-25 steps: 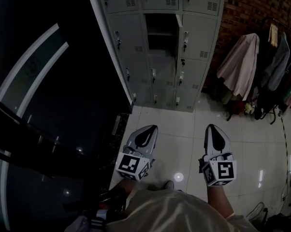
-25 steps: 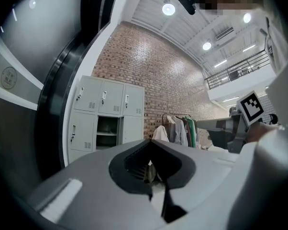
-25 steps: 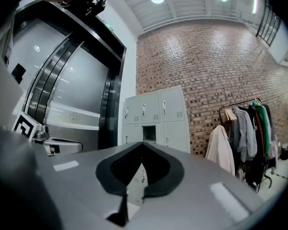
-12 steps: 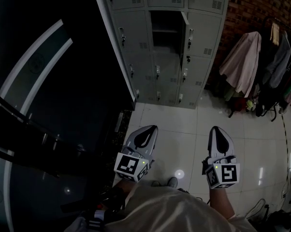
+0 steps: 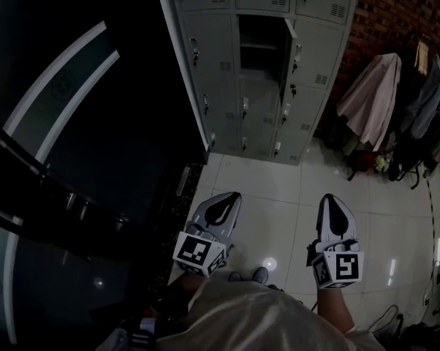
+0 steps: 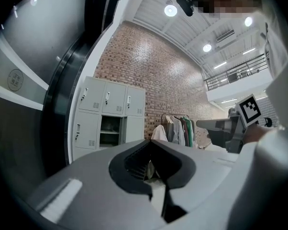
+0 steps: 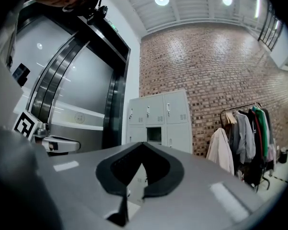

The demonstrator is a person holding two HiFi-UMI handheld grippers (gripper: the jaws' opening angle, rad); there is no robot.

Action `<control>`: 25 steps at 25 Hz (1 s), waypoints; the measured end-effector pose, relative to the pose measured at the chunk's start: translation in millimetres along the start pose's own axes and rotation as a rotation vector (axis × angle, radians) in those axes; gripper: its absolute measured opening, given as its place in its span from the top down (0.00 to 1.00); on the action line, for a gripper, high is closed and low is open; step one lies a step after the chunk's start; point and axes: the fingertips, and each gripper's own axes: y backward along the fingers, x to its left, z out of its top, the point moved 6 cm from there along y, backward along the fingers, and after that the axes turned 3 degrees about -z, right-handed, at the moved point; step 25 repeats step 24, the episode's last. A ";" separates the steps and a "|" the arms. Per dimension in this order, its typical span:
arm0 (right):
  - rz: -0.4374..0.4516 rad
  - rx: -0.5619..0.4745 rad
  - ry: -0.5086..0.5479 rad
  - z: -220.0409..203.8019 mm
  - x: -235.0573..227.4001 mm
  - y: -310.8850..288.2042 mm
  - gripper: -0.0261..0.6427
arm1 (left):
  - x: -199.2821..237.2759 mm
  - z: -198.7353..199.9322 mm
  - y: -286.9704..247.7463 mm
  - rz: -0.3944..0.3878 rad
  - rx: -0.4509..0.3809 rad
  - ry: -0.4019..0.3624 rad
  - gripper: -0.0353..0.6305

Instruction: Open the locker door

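Facing one open locker door [image 5: 286, 50], left tool [image 5: 224, 197] and right tool [image 5: 330, 199] closed.

The lockers [image 5: 227, 64] are standing at top centre on the floor [image 5: 271, 196]. The clothes rack [image 5: 395, 115] is standing just right of them.

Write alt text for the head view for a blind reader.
A person stands on a pale tiled floor holding a left gripper and a right gripper, both shut and empty, well short of grey lockers with one middle door open. Coats hang at right by a brick wall; a dark curved wall fills the left.
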 end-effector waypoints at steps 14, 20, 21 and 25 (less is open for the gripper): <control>0.021 -0.004 -0.027 -7.0 9.4 -8.6 0.96 | 9.8 -7.0 7.2 0.016 0.006 0.005 0.86; 0.030 0.008 -0.026 -9.1 15.5 -14.4 0.96 | 17.0 -6.5 11.2 0.028 0.006 0.005 0.86; 0.031 0.009 -0.026 -9.4 15.6 -15.7 0.96 | 17.9 -6.4 10.6 0.030 0.006 0.004 0.86; 0.034 0.015 -0.029 -11.3 15.2 -18.9 0.96 | 19.4 -6.9 9.1 0.034 0.003 0.005 0.86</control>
